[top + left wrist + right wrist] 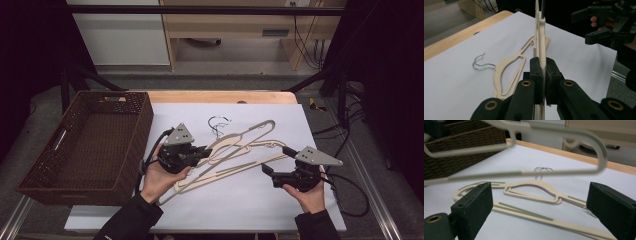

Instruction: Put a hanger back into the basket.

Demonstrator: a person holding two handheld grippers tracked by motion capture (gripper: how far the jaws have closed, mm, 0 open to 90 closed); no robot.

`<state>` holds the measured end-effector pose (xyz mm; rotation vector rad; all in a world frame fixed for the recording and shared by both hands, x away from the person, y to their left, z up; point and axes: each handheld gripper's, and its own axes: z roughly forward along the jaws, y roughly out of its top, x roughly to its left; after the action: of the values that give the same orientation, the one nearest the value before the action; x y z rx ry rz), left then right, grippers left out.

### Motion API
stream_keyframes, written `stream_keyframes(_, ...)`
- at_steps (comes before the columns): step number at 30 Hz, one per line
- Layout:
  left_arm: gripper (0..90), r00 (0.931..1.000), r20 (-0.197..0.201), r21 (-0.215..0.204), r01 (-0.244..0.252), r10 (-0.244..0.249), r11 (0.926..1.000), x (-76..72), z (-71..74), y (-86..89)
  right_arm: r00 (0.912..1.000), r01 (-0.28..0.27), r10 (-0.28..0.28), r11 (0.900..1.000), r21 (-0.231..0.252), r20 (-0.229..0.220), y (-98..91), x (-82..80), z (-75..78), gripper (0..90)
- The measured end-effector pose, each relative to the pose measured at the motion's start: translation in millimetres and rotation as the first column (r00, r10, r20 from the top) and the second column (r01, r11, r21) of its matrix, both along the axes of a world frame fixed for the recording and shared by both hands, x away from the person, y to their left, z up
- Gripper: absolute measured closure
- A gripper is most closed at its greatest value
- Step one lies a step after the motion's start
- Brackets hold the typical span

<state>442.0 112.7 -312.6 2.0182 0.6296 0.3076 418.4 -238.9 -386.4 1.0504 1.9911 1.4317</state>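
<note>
Left gripper (204,150) is clamped on a cream hanger (250,131), jaws pinched narrow on its thin edge; the left gripper view shows the pads (535,72) pressed flat against both sides of it. That held hanger is lifted off the sheet and runs from the left hand out toward 2 o'clock. Right gripper (274,160) sits at about 4 o'clock on the table, jaws spread wide with nothing between them; in the right gripper view both pads (475,203) stand well apart, the lifted hanger crossing above and beyond them, not touching. More cream hangers (534,191) lie flat on the white sheet (260,200), stacked on each other near table centre, their metal hooks (218,122) pointing toward 12 o'clock. Brown wicker basket (142,122) sits at 9 o'clock, partly off the sheet, just beside the left hand (159,177); its inside looks bare, no hanger in it. Right hand (310,192) holds its gripper near the sheet's 5 o'clock corner.
</note>
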Motion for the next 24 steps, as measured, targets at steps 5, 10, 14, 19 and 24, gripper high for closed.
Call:
stream_keyframes(5, 86.4, 0.9988, 0.039, -0.003, -0.03, 0.03, 0.9996, -1.1, 22.4, 18.0, 0.9999, 0.015, -0.015, 0.9998, -0.013, -0.002, -5.0, -0.4, -3.4, 5.7)
stream_keyframes(10, 86.4, 0.9967, 0.064, -0.004, -0.05, 0.05, 0.9987, -0.5, 36.7, 32.7, 0.9997, 0.025, -0.026, 0.9995, -0.017, -0.004, -6.1, -1.1, -4.2, 5.0)
stream_keyframes(14, 86.3, 0.993, 0.085, -0.006, -0.082, 0.082, 0.9966, 3.4, 50.0, 53.1, 0.9995, 0.031, -0.031, 0.9994, -0.016, -0.007, -8.3, -1.9, -4.8, 5.0)
stream_keyframes(19, 86.3, 0.9885, 0.103, 0.015, -0.113, 0.111, 0.9935, 7.1, 58.3, 70.8, 0.9992, 0.039, -0.039, 0.9992, -0.01, -0.01, -10.5, -2.3, -4.7, 5.0)
stream_keyframes(24, 86.3, 0.9825, 0.124, 0.029, -0.143, 0.139, 0.9892, 12.7, 64.9, 97.5, 0.999, 0.044, -0.044, 0.999, -0.007, -0.005, -12.5, -3.3, -3.8, 4.6)
